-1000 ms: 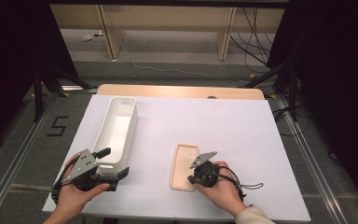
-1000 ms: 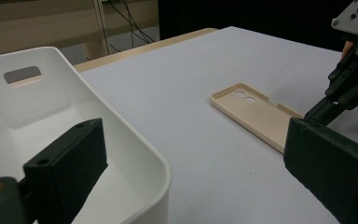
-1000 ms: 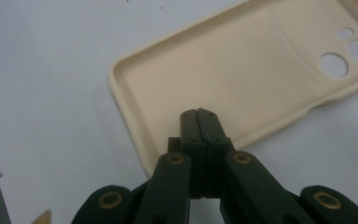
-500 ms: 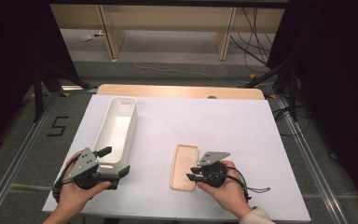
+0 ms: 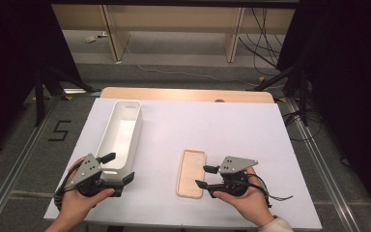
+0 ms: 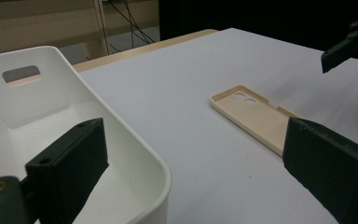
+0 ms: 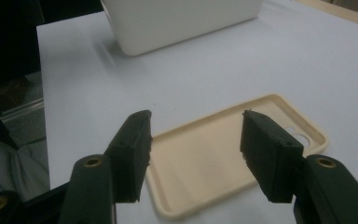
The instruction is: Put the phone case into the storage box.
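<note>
Right gripper (image 5: 207, 176) just opened its jaws, nothing held; beige phone case (image 5: 191, 172) lay flat on white table (image 5: 232, 130) just beside them. Left gripper (image 5: 118, 167) stood open astride white bin (image 5: 121, 130) wall. For a regrip, better to pinch the case's long rim squarely

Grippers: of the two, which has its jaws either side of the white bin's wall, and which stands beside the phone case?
The left gripper straddles the white bin's near wall. The right gripper, jaws open, points at the beige phone case.

The right gripper (image 5: 206, 177) lets go of the phone case (image 5: 191, 173), its jaws opening, and lifts slightly clear
</note>
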### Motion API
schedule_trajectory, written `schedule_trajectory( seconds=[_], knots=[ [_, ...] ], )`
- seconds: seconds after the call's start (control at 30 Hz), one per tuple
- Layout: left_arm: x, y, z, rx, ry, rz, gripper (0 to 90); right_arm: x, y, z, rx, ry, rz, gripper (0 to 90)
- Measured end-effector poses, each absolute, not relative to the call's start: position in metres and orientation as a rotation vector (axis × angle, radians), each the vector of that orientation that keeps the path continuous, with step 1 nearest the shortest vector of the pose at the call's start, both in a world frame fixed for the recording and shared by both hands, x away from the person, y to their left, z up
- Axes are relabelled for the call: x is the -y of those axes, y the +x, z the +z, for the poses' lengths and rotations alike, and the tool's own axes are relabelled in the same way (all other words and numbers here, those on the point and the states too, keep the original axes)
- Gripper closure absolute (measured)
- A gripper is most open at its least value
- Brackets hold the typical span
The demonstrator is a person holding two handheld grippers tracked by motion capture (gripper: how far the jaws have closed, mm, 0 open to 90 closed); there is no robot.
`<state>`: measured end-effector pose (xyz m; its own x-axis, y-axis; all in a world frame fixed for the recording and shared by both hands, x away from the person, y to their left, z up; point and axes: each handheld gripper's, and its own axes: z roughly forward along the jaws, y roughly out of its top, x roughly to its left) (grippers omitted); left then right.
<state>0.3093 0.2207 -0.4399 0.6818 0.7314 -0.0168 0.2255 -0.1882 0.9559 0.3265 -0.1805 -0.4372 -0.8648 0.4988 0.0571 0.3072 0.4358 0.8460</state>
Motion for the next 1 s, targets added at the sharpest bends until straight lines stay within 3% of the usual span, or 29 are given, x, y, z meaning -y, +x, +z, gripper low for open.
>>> schedule_trajectory(
  seconds=[1.0],
  knots=[
    [-0.219,0.307,-0.439,-0.751,1.746,0.546,6.5,0.119,0.335,-0.46,-2.873,0.369,0.775,52.6]
  ],
)
